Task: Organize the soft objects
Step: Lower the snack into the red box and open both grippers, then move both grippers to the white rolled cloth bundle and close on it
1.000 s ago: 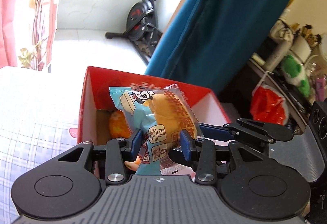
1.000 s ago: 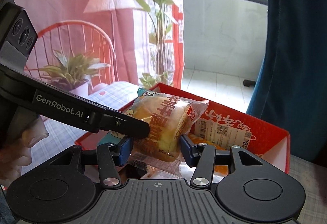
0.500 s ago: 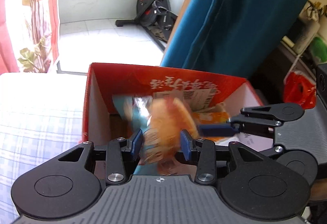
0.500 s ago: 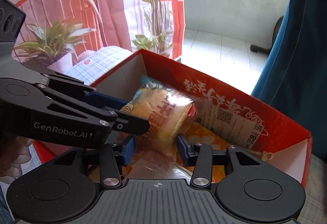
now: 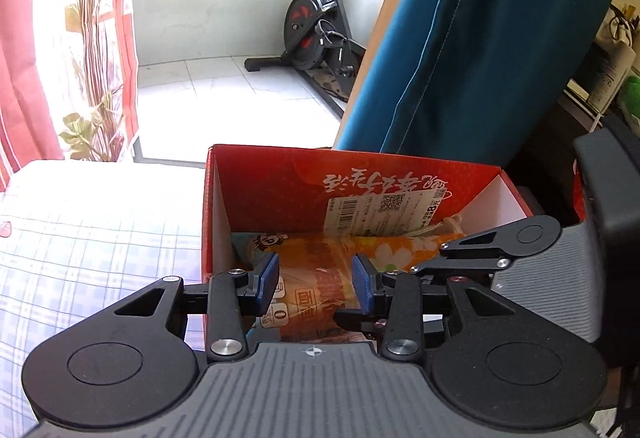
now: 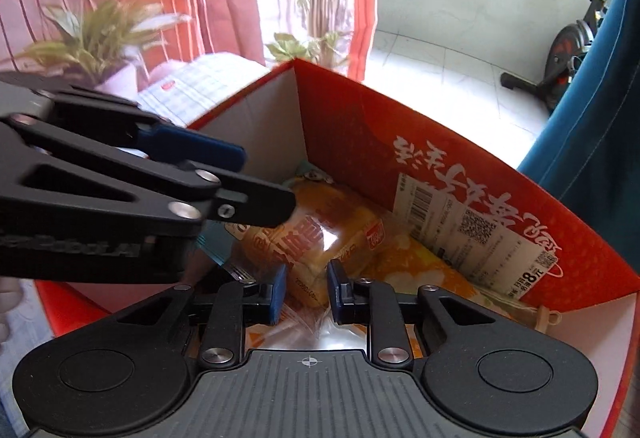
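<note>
Bread packet [image 6: 320, 238] — inside box [image 6: 500, 174] walls.

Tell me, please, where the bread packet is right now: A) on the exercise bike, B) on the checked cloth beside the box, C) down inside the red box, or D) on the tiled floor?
C: the bread packet lies down between the walls of the red box, on an orange floral item.

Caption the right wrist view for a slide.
Right gripper closing on a clear-wrapped golden bread bun inside the red cardboard box.
</note>
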`<action>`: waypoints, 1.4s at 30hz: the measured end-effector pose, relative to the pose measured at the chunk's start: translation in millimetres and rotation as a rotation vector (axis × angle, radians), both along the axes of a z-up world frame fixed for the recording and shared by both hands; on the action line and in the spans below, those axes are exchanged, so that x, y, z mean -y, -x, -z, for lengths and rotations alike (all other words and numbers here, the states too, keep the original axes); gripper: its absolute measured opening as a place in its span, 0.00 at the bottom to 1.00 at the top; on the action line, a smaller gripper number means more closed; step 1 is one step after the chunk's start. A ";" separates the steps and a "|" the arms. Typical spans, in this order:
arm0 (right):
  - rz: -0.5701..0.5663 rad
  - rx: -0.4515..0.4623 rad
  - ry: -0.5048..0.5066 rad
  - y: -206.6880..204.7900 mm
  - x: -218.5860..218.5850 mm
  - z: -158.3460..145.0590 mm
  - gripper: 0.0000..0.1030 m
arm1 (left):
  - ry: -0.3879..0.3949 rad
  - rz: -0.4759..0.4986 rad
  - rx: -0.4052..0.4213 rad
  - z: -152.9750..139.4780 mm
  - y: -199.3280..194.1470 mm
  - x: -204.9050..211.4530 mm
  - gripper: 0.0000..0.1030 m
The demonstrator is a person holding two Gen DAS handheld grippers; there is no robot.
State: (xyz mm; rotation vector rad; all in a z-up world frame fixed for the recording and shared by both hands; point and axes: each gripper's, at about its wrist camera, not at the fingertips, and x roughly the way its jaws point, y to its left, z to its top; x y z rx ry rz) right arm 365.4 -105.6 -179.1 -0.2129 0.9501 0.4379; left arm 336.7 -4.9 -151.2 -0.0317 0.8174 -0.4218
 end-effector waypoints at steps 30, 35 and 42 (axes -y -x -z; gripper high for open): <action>0.205 0.175 -0.112 206.6 100.0 -44.8 0.26 | -0.103 -0.040 0.179 -9.8 178.9 -0.5 0.52; 0.246 0.192 -0.109 233.1 109.0 -24.0 0.41 | -0.102 -0.052 0.160 7.0 192.4 -5.4 0.65; 0.332 0.218 -0.149 244.2 119.6 8.7 0.65 | -0.108 -0.058 0.114 35.2 191.1 -8.2 0.82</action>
